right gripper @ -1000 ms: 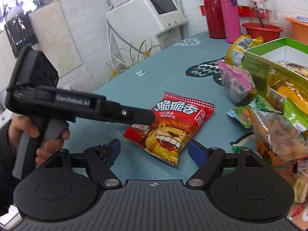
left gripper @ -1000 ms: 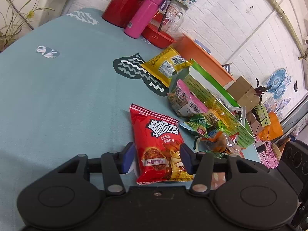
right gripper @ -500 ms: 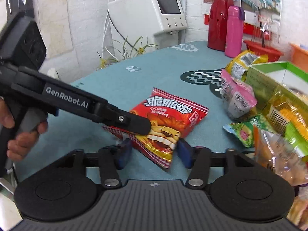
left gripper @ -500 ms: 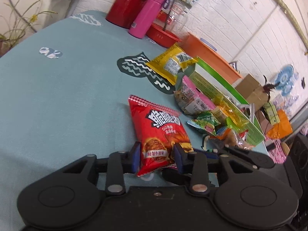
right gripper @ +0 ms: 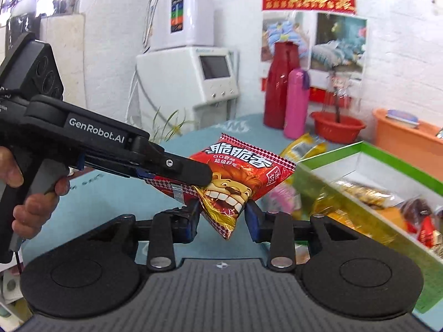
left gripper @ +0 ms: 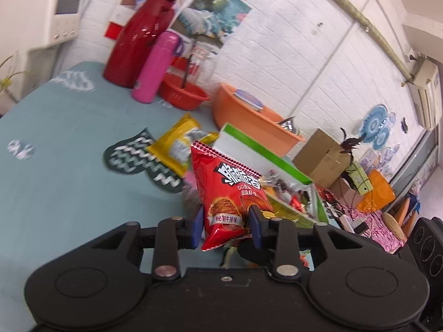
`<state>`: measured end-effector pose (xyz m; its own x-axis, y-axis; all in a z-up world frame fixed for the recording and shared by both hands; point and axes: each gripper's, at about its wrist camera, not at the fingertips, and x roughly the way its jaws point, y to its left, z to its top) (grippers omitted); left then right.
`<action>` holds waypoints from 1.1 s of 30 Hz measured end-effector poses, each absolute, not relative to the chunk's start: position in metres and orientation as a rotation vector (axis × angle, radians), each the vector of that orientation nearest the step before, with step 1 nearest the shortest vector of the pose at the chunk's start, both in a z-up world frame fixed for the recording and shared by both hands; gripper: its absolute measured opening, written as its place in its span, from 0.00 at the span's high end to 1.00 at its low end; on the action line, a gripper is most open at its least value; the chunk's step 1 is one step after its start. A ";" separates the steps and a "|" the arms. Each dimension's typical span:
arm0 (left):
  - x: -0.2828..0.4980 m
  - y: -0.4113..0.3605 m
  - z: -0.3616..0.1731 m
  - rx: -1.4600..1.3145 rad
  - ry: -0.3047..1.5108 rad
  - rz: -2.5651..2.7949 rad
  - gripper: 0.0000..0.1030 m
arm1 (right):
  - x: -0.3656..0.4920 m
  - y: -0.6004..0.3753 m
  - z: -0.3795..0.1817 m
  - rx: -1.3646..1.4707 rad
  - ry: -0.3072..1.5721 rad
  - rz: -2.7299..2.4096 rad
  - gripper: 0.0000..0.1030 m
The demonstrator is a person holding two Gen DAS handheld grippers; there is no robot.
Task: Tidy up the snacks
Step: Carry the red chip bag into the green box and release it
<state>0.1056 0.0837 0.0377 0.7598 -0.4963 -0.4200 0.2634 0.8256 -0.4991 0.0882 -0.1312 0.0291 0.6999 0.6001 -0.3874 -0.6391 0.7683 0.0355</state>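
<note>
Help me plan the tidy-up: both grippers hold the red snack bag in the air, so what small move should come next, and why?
Probably carry the red snack bag sideways over the green-edged box. The left gripper and right gripper both pinch it clear of the table, and the open box already holds other snacks.

Red snack bag (right gripper: 243,171), white lettering, lion face; teal tablecloth (left gripper: 55,182); pink flask (left gripper: 155,66); green-edged box (right gripper: 368,149).

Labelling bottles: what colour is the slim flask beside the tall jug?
Pink flask, clearest in the right wrist view.
</note>
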 end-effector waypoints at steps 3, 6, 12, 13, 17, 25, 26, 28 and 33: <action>0.120 0.065 0.046 -0.413 0.562 -0.465 0.27 | 0.096 -0.146 0.035 -0.084 0.373 0.646 0.39; 0.139 0.044 0.051 -0.393 0.563 -0.501 0.27 | 0.105 -0.162 0.038 -0.064 0.363 0.603 0.39; 0.180 0.011 0.049 -0.396 0.594 -0.550 0.27 | 0.126 -0.195 0.037 -0.010 0.377 0.539 0.40; 0.187 0.007 0.047 -0.404 0.603 -0.556 0.27 | 0.131 -0.199 0.035 0.000 0.383 0.530 0.40; 0.215 -0.009 0.041 -0.405 0.630 -0.571 0.27 | 0.149 -0.212 0.028 0.016 0.396 0.497 0.40; 0.251 -0.021 0.026 -0.411 0.664 -0.518 0.00 | 0.187 -0.222 0.009 0.042 0.489 0.469 0.25; 0.251 -0.017 0.025 -0.426 0.667 -0.506 0.00 | 0.188 -0.222 0.006 0.027 0.497 0.441 0.11; 0.246 -0.010 0.026 -0.434 0.651 -0.483 0.00 | 0.183 -0.228 0.005 0.017 0.460 0.403 0.00; 0.230 0.002 0.032 -0.405 0.645 -0.458 0.00 | 0.173 -0.240 0.008 0.072 0.458 0.410 0.00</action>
<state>0.2302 0.0016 0.0321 0.7069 -0.5224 -0.4769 0.2780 0.8251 -0.4918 0.1733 -0.2402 0.0080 0.8169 0.4002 -0.4153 -0.3682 0.9161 0.1586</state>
